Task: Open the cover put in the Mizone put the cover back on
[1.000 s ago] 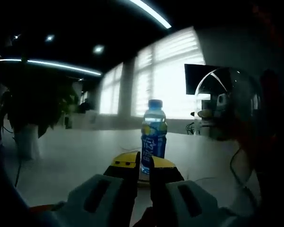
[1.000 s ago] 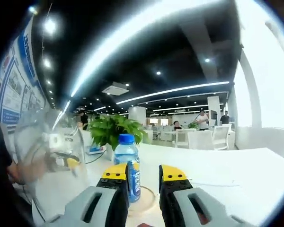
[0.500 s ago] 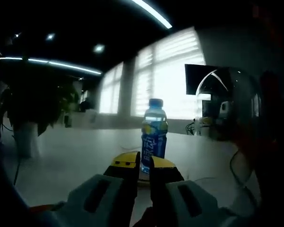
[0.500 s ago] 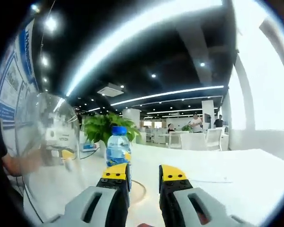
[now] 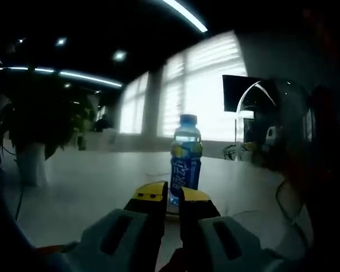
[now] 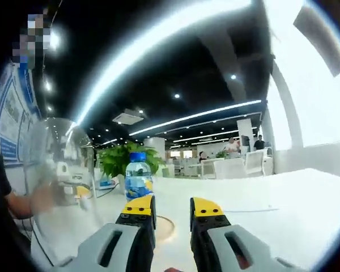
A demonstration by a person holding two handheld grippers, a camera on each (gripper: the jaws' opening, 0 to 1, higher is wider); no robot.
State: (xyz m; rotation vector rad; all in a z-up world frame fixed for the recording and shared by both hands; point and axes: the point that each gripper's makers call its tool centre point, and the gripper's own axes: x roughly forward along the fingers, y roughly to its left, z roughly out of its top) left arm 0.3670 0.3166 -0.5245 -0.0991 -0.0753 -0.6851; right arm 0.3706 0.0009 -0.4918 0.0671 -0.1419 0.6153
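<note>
Left gripper view: left claw [image 5: 171, 195] low centre, yellow-tipped jaws pressed nearly together, only a thin slit between them, nothing gripped, so clenched on air. Just past the tips, Mizone bottle [image 5: 185, 159] stands upright on the white desk [image 5: 90, 190], blue cap on, blue label, base hidden behind the jaw tips. It seems to sit on a round disc [image 5: 173, 212] of which a sliver shows at the tips. Right of the bottle, further back, a clear dome cover [image 5: 272, 127] held up off the desk, tilted, dark monitor behind it. Left side, a potted plant [image 5: 37, 127] in a white pot, dim. Far back, bright blinds [image 5: 201, 85] and ceiling light strips.

Right gripper view: right claw [image 6: 173, 206] low centre, jaws apart with a clear gap, nothing between them, released. Beyond the left jaw tip, the round disc [image 6: 161, 226] lies flat on the desk [image 6: 283, 209], partly hidden by the jaw. The Mizone bottle [image 6: 137, 175] stands upright behind the left jaw tip, left of the gap, not between the jaws; whether it rests on the disc cannot be told. Left of it, the clear dome cover [image 6: 59, 175] is raised, a person's hand [image 6: 42, 198] and arm seen blurred through it. Behind the bottle, a leafy plant [image 6: 122, 161]. Far back, white chairs [image 6: 243, 164], people, ceiling lights, bright window on the right.
</note>
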